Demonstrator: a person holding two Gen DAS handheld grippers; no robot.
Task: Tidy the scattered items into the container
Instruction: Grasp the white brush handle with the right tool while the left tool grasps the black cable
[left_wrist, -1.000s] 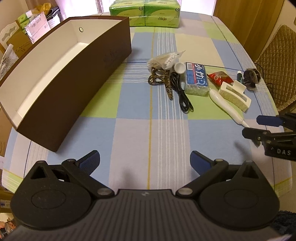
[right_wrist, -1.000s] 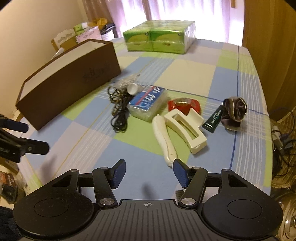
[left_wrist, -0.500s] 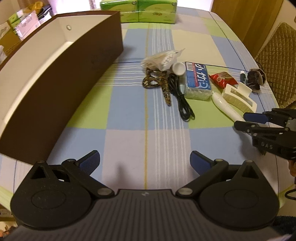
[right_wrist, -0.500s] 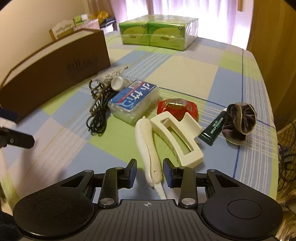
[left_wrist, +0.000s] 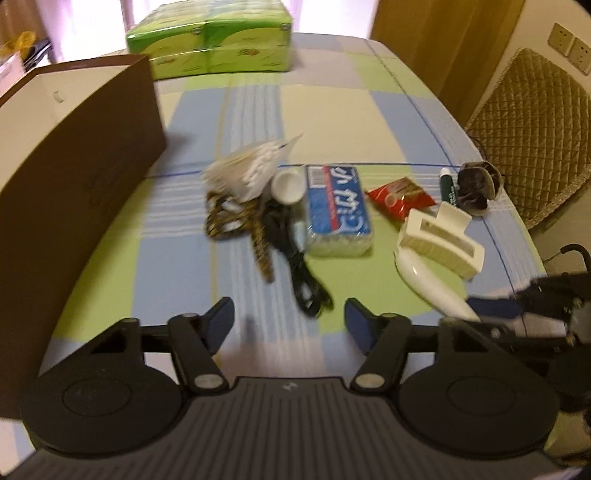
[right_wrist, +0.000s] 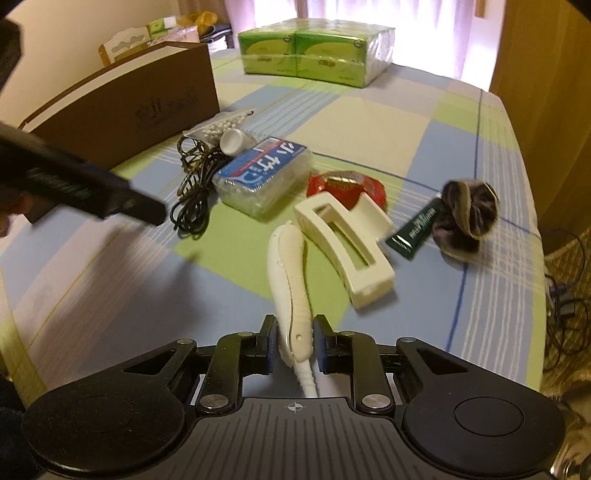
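Note:
A white wand (right_wrist: 290, 277) lies on the checked tablecloth, and my right gripper (right_wrist: 295, 345) is shut on its near end. In the left wrist view the right gripper (left_wrist: 480, 312) shows at the right edge, holding the wand (left_wrist: 424, 277). My left gripper (left_wrist: 288, 317) is open and holds nothing, just short of a black cable (left_wrist: 299, 273). One of its fingers (right_wrist: 92, 188) crosses the right wrist view. The brown box (left_wrist: 74, 166) with a white inside stands at the left. A cream claw clip (right_wrist: 347, 243) touches the wand.
The pile also holds a blue packet (left_wrist: 336, 210), a red sachet (left_wrist: 400, 197), a green tube (right_wrist: 415, 230), a dark scrunchie (right_wrist: 467, 218), a cotton-swab bag (left_wrist: 251, 170) and a leopard hairband (left_wrist: 236, 221). Green tissue packs (left_wrist: 210, 44) sit at the back. A quilted chair (left_wrist: 528, 140) stands at the right.
My right gripper moved forward onto the wand and shut on its near end. My left gripper moved forward and right, closer to the pile, and its fingers narrowed somewhat.

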